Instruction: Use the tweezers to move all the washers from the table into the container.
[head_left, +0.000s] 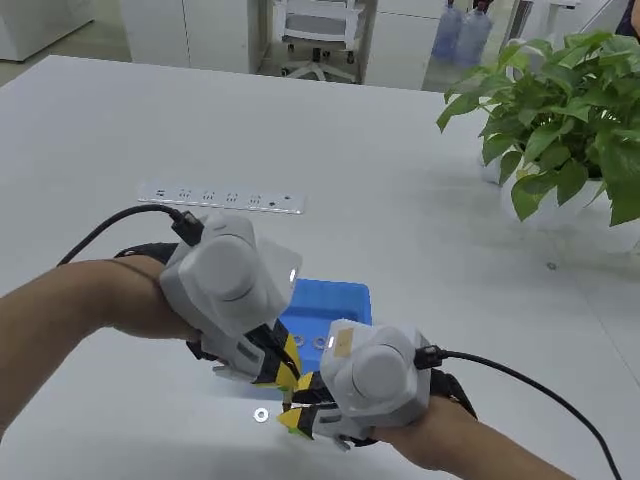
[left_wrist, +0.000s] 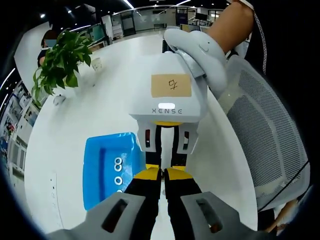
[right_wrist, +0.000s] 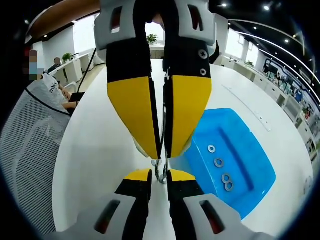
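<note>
One washer (head_left: 261, 414) lies on the table (head_left: 120, 130), just beside my gripper tips.
Right gripper (right_wrist: 160, 173) pinches the tweezers (right_wrist: 162, 179), left gripper (left_wrist: 162, 173) is pressed together; washer lies to their left, container (head_left: 350, 297) just behind.

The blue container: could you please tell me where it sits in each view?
Head view: blue container lower centre.
Left gripper view: blue container lower left.
Right gripper view: blue container right of centre.
Shared landmark: the washers lying inside it.
</note>
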